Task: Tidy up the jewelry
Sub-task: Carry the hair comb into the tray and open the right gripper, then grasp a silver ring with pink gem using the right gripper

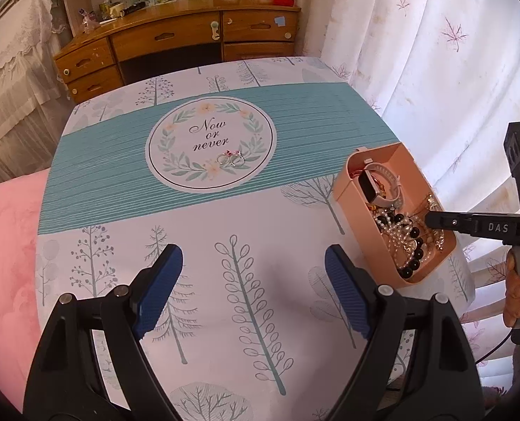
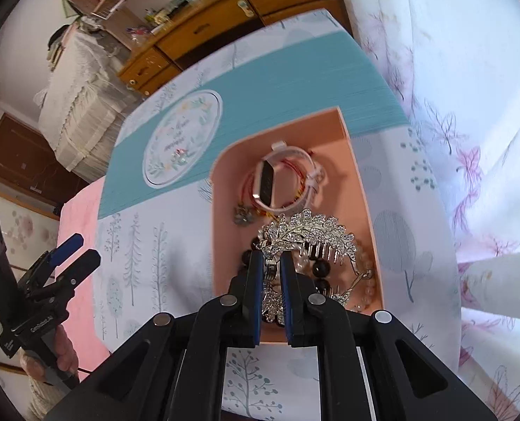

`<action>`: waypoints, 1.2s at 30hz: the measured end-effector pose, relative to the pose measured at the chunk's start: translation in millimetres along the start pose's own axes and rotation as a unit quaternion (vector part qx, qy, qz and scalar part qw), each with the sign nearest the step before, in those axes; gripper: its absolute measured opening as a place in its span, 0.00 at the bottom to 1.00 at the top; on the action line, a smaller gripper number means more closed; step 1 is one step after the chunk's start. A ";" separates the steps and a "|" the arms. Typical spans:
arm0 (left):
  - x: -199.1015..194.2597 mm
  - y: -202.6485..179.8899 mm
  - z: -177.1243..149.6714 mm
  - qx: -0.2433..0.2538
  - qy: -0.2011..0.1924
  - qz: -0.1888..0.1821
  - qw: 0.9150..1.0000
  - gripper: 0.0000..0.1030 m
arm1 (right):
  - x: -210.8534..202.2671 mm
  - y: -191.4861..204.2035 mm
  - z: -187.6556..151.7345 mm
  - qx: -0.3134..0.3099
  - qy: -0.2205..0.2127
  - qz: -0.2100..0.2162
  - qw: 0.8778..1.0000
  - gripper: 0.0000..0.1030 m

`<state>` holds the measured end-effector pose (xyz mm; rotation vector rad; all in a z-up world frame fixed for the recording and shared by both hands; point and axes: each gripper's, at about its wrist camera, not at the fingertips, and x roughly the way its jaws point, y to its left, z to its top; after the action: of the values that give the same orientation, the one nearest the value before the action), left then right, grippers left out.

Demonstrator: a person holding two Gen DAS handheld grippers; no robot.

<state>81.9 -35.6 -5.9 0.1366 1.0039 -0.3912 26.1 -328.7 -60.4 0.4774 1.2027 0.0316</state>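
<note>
A peach jewelry box (image 1: 347, 189) (image 2: 360, 182) stands at the table's right edge, holding a white watch (image 2: 267, 182) (image 1: 372, 184), bead bracelets (image 1: 409, 242) and chains. My right gripper (image 2: 271, 259) is shut on a silver rhinestone hair comb (image 2: 309, 231), held over the box's near end; it enters the left wrist view from the right (image 1: 432, 219). My left gripper (image 1: 253, 263) is open and empty above the tablecloth, left of the box. Two small rings (image 1: 230, 159) lie on the round "Now or never" print.
The table (image 1: 119, 161) wears a tree-print cloth with a teal band. A wooden desk (image 1: 175, 35) with drawers stands behind it. White curtains (image 1: 435, 52) hang at the right. A pink surface (image 1: 4, 245) lies at the left.
</note>
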 end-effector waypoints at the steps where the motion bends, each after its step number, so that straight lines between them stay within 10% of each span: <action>1: 1.6 -0.2 -0.5 0.001 0.001 -0.001 1.000 0.79 | 2.7 -0.6 -0.2 0.001 0.004 -0.004 1.000 0.09; 36: 55.4 95.7 32.1 -0.067 0.021 -0.006 0.998 0.79 | 54.2 139.9 73.1 -0.087 0.014 0.001 0.996 0.18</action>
<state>170.1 29.2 -41.8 0.0191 1.0700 -0.3322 143.6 -212.7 -36.6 0.3259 1.2154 0.1436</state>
